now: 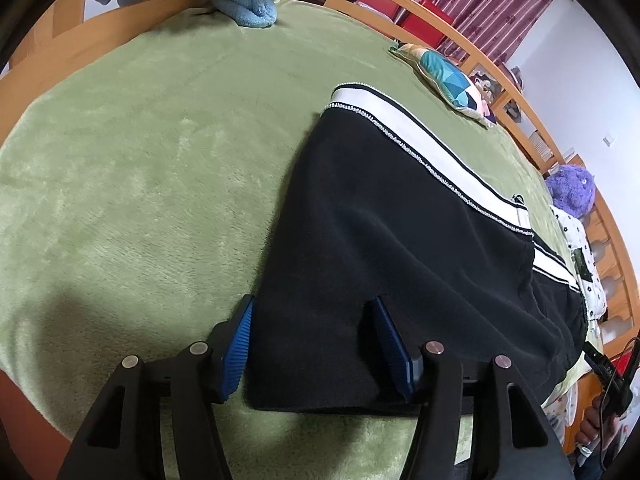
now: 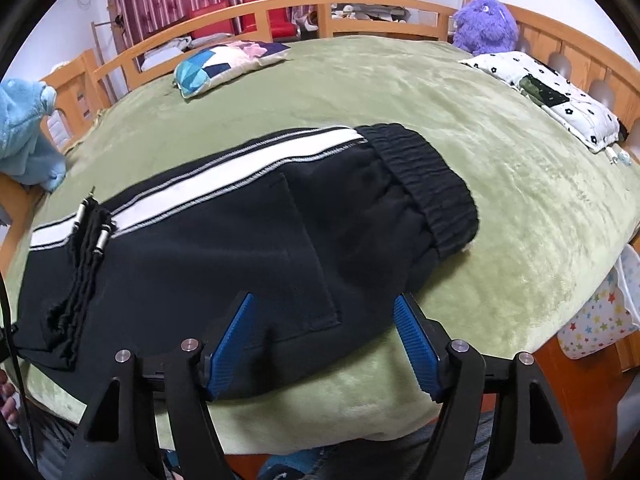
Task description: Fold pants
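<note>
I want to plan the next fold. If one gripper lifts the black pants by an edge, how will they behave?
The black pants look like soft fleece, so they would probably droop and unfold. The drawstring with metal tips may dangle. On the plush green blanket they would likely drag, not slide.

Between the jaws of the left gripper [image 1: 316, 320]: matt black fleece of the pants [image 1: 380, 240], soft and slightly napped, with a smooth white stripe [image 1: 404, 128] edged in pale stitching beyond. Under and around the jaws: plush green blanket [image 1: 140, 160], velvety, faintly sheened. On the fingers themselves: ribbed blue pads [image 1: 240, 344], rubbery, on matt black plastic, with dull metal pins. Between the jaws of the right gripper [image 2: 326, 320]: the same matt fleece, a stitched pocket, and farther off a ribbed elastic waistband [image 2: 428, 184]. Left of those jaws: braided drawcord [image 2: 86, 236] with shiny metal tips. Far beyond: varnished wooden bed rail [image 2: 280, 4], smooth.
</note>
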The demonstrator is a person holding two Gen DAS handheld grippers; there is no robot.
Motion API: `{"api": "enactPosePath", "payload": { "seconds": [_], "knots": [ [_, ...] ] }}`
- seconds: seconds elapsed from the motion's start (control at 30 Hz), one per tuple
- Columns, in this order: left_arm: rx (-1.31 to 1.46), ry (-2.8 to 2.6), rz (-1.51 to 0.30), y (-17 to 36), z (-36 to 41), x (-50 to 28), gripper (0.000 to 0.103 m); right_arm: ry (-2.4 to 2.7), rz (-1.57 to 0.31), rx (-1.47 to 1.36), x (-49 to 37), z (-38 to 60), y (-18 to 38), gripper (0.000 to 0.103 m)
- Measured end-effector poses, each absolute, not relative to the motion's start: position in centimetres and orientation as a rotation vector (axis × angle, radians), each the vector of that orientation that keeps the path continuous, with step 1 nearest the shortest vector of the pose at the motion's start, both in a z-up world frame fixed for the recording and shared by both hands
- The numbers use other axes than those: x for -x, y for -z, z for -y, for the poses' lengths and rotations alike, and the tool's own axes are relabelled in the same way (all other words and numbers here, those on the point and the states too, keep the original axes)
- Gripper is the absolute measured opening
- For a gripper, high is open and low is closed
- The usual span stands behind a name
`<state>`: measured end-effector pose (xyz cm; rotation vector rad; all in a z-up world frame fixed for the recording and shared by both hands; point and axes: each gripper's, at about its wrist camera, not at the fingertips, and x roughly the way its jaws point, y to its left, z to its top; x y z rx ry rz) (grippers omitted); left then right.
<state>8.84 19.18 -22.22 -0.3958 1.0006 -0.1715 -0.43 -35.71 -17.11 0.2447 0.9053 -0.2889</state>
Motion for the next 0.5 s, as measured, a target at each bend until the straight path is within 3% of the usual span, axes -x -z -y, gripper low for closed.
{"api": "enactPosePath", "payload": {
  "seconds": [0.13, 0.3, 0.37, 0.43, 0.5],
  "knots": [
    [0.390, 0.185, -0.991, 22.6, -18.8, -8.9, 0.063, 0.286, -0.880, -0.258, 0.4, 35.2, 17.0, 0.071],
    [0.401, 0.169, -0.981, 22.5, -18.7, -8.9, 0.061, 0.241, -0.917, -0.265, -0.1, 34.7, 17.5, 0.071],
    [0.408, 0.156, -0.981, 22.4, -18.8, -8.8, 0.050, 0.219, -0.923, -0.288, -0.2, 34.7, 17.7, 0.071],
    [0.427, 0.150, -0.981, 21.9, -18.9, -8.7, 0.034, 0.203, -0.934, -0.305, -0.2, 34.7, 17.9, 0.071],
    [0.423, 0.154, -0.960, 20.7, -18.7, -8.4, 0.025, 0.197, -0.937, -0.317, -0.1, 34.9, 18.0, 0.071]
  ]
}}
